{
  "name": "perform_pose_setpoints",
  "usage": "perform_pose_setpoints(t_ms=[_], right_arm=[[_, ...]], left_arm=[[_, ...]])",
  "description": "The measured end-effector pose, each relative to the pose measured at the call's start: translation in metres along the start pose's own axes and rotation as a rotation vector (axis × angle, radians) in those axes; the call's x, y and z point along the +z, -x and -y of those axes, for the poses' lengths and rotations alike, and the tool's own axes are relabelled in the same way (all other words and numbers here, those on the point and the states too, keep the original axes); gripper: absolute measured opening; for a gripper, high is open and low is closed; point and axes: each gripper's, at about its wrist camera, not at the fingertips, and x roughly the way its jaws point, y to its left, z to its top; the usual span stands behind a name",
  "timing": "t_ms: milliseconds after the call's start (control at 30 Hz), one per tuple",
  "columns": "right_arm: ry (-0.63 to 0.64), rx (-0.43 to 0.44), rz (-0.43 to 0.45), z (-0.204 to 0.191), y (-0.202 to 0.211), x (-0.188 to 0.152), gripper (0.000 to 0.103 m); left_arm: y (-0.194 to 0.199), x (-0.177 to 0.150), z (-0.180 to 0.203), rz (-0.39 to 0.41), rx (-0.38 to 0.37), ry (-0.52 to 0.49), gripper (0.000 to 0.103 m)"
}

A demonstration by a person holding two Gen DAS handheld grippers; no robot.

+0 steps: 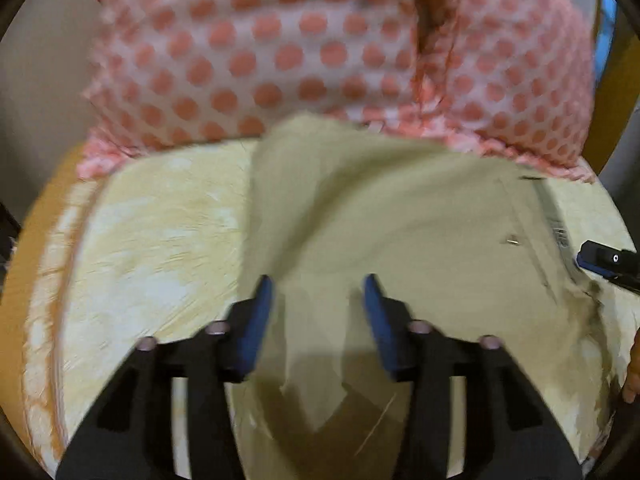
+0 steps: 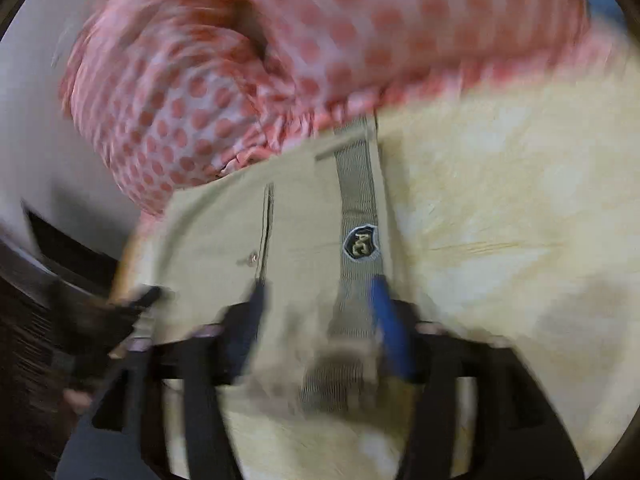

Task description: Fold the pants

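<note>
**Khaki pants spread on bed, both grippers over the cloth, no clamp visible**

Location: the pants (image 1: 400, 216) lie on a pale yellow bedsheet (image 1: 160, 232), their far edge touching a pink polka-dot pillow (image 1: 280, 48). In the right wrist view the waistband (image 2: 358, 200) with a dark oval label (image 2: 361, 243) and a buttoned back pocket (image 2: 266, 224) is plain to see.

Left gripper (image 1: 318, 300): fingers stand wide apart, with fabric passing loosely between them; the pads do not appear to press on it. Right gripper (image 2: 320, 304): fingers also spread, straddling the waistband end, though heavy blur makes contact uncertain. In the left wrist view the right gripper's tip shows at the waistband edge.

Orientation: the waistband strip runs straight away from the right gripper toward the pillow, at the pants' right end. The legs extend leftward across the bed, so the long axis likely runs side to side, roughly parallel to the pillow's front edge. A raised fold (image 1: 288, 184) stands near the left gripper.

Risks, as judged:
- With fingers this wide, a lift may take only one layer, so the fold would open unevenly.
- The raised fold could be trapped inside as a crease.
- The far edge could catch on the pillow and skew the fold.
- The blur suggests fast motion, which makes a missed grasp at the waistband more likely.
</note>
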Motion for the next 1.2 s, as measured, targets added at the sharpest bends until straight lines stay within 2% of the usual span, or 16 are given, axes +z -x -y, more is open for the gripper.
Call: perform_pose_setpoints(t_ms=[33,100,133,200,300,433,467,533,567,633,733,1200], right_arm=[[0.08,-0.031,0.064,-0.018,0.018,-0.021,0.085],[0.185,-0.071,0.102,-0.037,0.031,-0.055,0.085],[0.246,-0.11,0.121,-0.052,0.034,-0.079,0.086],[0.318,-0.158,0.133,-0.067,0.033,-0.109,0.086],[0.335,-0.198,0.131,-0.074,0.027,-0.136,0.086],[0.3,-0.29,0.099,-0.077,0.005,-0.142,0.087],[0.296,-0.317,0.103,-0.078,0.005,-0.147,0.089],[0.295,-0.365,0.111,-0.079,0.004,-0.152,0.101],[0.288,-0.384,0.118,-0.078,0.003,-0.155,0.102],[0.251,-0.381,0.125,-0.074,0.005,-0.157,0.102],[0.252,-0.388,0.12,-0.074,0.003,-0.157,0.102],[0.271,-0.371,0.113,-0.075,0.006,-0.159,0.102]], left_arm=[[0.022,-0.011,0.003,0.052,0.033,-0.015,0.075],[0.051,-0.035,0.007,0.125,0.1,-0.036,0.092],[0.067,-0.054,0.011,0.162,0.123,-0.044,0.094],[0.078,-0.081,0.014,0.16,0.135,-0.036,0.097],[0.08,-0.112,0.017,0.122,0.141,-0.004,0.097],[0.069,-0.134,0.019,0.08,0.179,0.025,0.097],[0.067,-0.139,0.02,0.072,0.182,0.027,0.097],[0.062,-0.146,0.021,0.053,0.174,0.022,0.098],[0.062,-0.15,0.02,0.049,0.177,0.022,0.099],[0.065,-0.155,0.017,0.071,0.179,0.035,0.101],[0.064,-0.158,0.009,0.06,0.139,0.091,0.101],[0.064,-0.16,0.01,0.056,0.14,0.091,0.101]])
